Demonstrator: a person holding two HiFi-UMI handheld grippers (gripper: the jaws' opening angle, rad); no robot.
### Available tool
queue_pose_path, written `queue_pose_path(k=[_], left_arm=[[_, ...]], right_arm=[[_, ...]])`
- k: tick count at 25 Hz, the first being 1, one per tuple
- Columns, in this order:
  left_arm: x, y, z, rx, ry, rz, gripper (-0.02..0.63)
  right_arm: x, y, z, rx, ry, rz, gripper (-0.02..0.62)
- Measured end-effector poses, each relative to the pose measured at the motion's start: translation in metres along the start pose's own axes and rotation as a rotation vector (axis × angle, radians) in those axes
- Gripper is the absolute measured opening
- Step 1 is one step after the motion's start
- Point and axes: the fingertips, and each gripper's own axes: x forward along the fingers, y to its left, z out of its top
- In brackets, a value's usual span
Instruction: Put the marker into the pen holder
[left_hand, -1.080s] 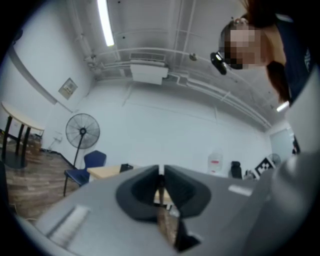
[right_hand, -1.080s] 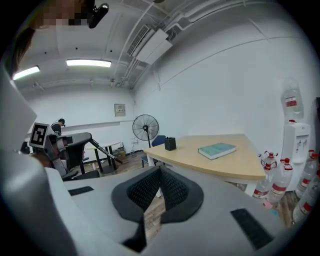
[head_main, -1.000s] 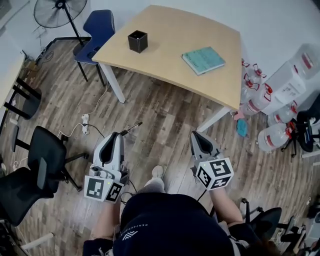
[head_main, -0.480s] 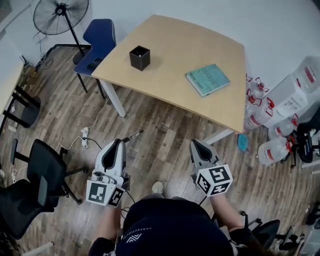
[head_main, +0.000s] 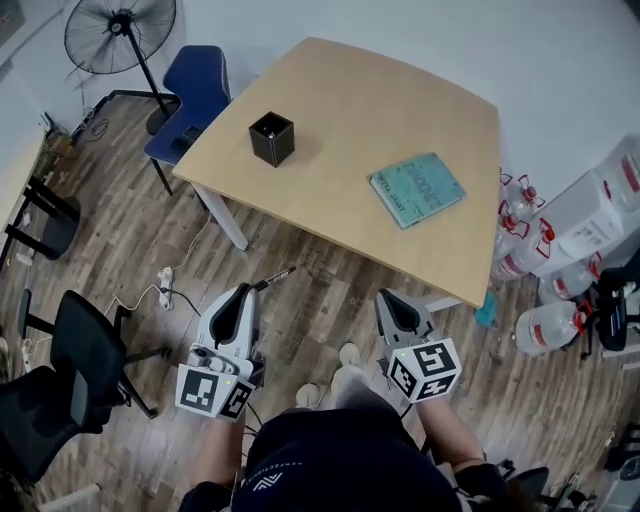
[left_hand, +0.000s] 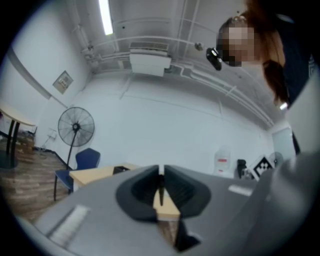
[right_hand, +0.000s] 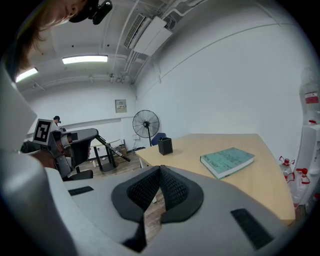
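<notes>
Marker (head_main: 277, 277) between the jaws of the left hand-held gripper (head_main: 247, 291)

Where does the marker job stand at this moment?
Done: the left hand-held gripper is shut on the slim dark marker, so pickup is complete. In hand: the marker is held above the wood floor, short of the light wooden table. Left: reach the black square pen holder on that table and drop the marker in. The right hand-held gripper is shut and empty.
</notes>
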Motion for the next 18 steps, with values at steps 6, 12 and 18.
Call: queue_pose_path(k=[6, 12, 18], left_arm=[[0.058, -0.01, -0.005, 0.011, -0.007, 0.08, 0.031], [0.095, -0.013, 0.001, 0.043, -0.034, 0.159, 0.031], [0.113, -0.011, 0.008, 0.076, -0.07, 0.232, 0.031]], right_arm=[[0.038, -0.043, 0.021, -0.039, 0.003, 0.106, 0.002], [0.07, -0.068, 0.039, -0.063, 0.004, 0.212, 0.002], [0.088, -0.08, 0.055, -0.098, -0.012, 0.29, 0.003]])
